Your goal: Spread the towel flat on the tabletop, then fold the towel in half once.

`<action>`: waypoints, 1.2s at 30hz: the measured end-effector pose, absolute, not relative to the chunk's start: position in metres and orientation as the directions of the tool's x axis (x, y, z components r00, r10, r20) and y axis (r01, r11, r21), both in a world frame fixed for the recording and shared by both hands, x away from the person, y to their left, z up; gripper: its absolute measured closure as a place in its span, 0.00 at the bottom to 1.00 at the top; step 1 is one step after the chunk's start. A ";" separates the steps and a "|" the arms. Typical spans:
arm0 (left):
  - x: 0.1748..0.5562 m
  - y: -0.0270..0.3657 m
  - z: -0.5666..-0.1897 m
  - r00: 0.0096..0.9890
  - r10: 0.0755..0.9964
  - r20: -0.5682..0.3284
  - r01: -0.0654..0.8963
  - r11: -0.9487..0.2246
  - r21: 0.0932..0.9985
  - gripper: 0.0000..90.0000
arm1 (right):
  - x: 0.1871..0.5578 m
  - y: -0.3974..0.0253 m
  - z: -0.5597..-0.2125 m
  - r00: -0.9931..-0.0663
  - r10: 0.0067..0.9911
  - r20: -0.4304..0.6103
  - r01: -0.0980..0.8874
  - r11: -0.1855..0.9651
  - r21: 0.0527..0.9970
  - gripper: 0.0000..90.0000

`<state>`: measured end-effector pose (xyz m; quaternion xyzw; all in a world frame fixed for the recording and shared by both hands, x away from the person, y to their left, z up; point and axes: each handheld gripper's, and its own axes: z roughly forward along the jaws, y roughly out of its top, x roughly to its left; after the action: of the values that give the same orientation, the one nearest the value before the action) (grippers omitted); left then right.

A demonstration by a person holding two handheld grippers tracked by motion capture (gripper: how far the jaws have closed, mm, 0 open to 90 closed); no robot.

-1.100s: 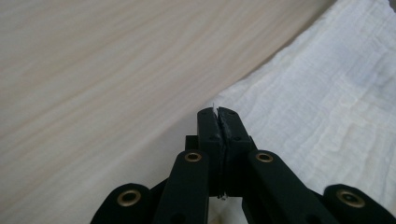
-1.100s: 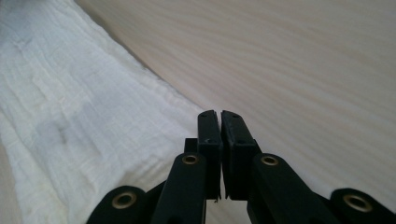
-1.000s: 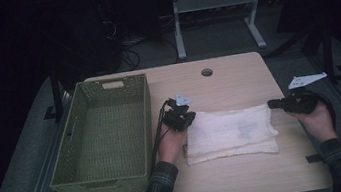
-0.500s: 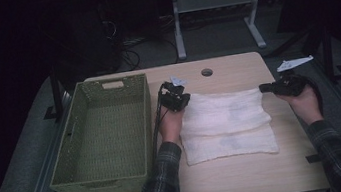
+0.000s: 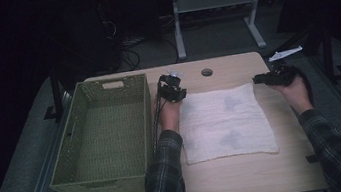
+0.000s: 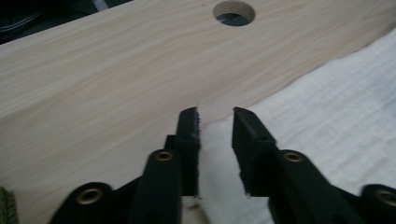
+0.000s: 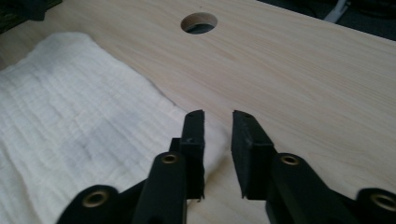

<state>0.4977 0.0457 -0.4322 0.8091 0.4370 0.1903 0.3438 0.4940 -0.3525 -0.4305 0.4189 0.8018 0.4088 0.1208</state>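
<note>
A white cloth (image 5: 225,121) lies spread flat in the middle of the wooden table (image 5: 230,178). My left gripper (image 5: 178,94) sits at the cloth's far left corner. In the left gripper view its jaws (image 6: 215,114) stand slightly open over that corner of the cloth (image 6: 327,107), with a gap between them. My right gripper (image 5: 257,80) rests at the far right corner. In the right gripper view it (image 7: 218,116) is open too, the cloth's (image 7: 70,107) edge just under its left jaw. Neither grips the fabric.
A green woven basket (image 5: 99,179), empty, stands along the table's left side, close to my left forearm. A round cable hole (image 5: 207,72) lies beyond the cloth near the far edge. A metal table frame (image 5: 213,19) stands on the floor behind.
The folded cloth has been opened away from me and now lies flat. Both grippers moved toward the far edge with its corners, and their jaws now stand apart.
</note>
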 end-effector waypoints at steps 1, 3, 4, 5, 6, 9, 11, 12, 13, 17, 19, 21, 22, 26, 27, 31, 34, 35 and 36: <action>0.499 0.047 -0.433 0.542 0.840 0.008 0.581 -0.381 0.719 0.73 | 0.496 -0.353 -0.431 -0.609 0.779 0.151 0.579 0.306 0.756 0.79; 0.501 0.048 -0.434 0.535 0.845 0.009 0.586 -0.379 0.716 0.68 | 0.500 -0.357 -0.435 -0.595 0.788 0.161 0.595 0.297 0.747 0.75; 0.501 0.048 -0.435 0.530 0.848 0.008 0.588 -0.375 0.717 0.68 | 0.500 -0.357 -0.435 -0.595 0.788 0.161 0.595 0.297 0.747 0.75; 0.503 0.049 -0.438 0.524 0.852 0.015 0.601 -0.382 0.703 0.65 | 0.502 -0.359 -0.441 -0.584 0.796 0.162 0.614 0.302 0.729 0.75; 0.503 0.049 -0.438 0.524 0.852 0.015 0.601 -0.382 0.703 0.65 | 0.502 -0.359 -0.441 -0.584 0.796 0.162 0.614 0.302 0.729 0.75; 0.506 0.051 -0.448 0.508 0.861 0.013 0.634 -0.384 0.672 0.65 | 0.506 -0.359 -0.450 -0.573 0.801 0.170 0.629 0.298 0.718 0.74; 0.507 0.052 -0.451 0.504 0.863 0.001 0.643 -0.376 0.667 0.65 | 0.507 -0.358 -0.451 -0.570 0.803 0.175 0.635 0.295 0.714 0.74; 0.508 0.052 -0.453 0.505 0.863 0.003 0.646 -0.380 0.662 0.65 | 0.508 -0.356 -0.454 -0.568 0.805 0.173 0.637 0.296 0.712 0.74; 0.509 0.053 -0.454 0.503 0.864 0.002 0.648 -0.379 0.661 0.65 | 0.510 -0.354 -0.457 -0.571 0.802 0.174 0.641 0.303 0.705 0.74; 0.512 0.054 -0.460 0.499 0.867 0.001 0.660 -0.381 0.648 0.65 | 0.515 -0.349 -0.466 -0.571 0.801 0.180 0.655 0.312 0.688 0.75; 0.512 0.054 -0.461 0.500 0.866 -0.002 0.662 -0.381 0.646 0.66 | 0.516 -0.348 -0.470 -0.569 0.801 0.185 0.662 0.313 0.681 0.76; 0.513 0.054 -0.462 0.505 0.863 -0.010 0.660 -0.379 0.649 0.69 | 0.517 -0.346 -0.472 -0.561 0.807 0.185 0.675 0.316 0.667 0.79; 0.513 0.054 -0.462 0.505 0.863 -0.010 0.660 -0.379 0.649 0.72 | 0.517 -0.345 -0.473 -0.562 0.806 0.187 0.671 0.311 0.673 0.81; 0.513 0.053 -0.462 0.534 0.844 -0.042 0.656 -0.383 0.650 0.95 | 0.516 -0.341 -0.474 -0.569 0.800 0.190 0.672 0.319 0.669 0.95; 0.512 0.052 -0.462 0.535 0.844 -0.041 0.657 -0.385 0.648 0.97 | 0.515 -0.339 -0.474 -0.569 0.801 0.185 0.670 0.322 0.669 0.96; 0.510 0.053 -0.454 0.527 0.848 -0.057 0.650 -0.359 0.670 0.98 | 0.513 -0.339 -0.468 -0.576 0.797 0.180 0.658 0.321 0.681 0.97; 0.507 0.053 -0.448 0.530 0.846 -0.058 0.637 -0.351 0.686 0.98 | 0.511 -0.340 -0.461 -0.582 0.793 0.181 0.647 0.317 0.693 0.97; 0.506 0.053 -0.443 0.532 0.845 -0.056 0.627 -0.350 0.696 0.98 | 0.509 -0.342 -0.454 -0.588 0.790 0.175 0.637 0.318 0.702 0.97; 0.502 0.052 -0.437 0.536 0.843 -0.049 0.614 -0.350 0.707 0.98 | 0.509 -0.343 -0.452 -0.593 0.787 0.172 0.628 0.318 0.710 0.97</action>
<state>0.5021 0.0519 -0.4369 0.8049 0.4525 0.1648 0.3468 0.5085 -0.3435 -0.4516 0.4393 0.8053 0.3846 0.1030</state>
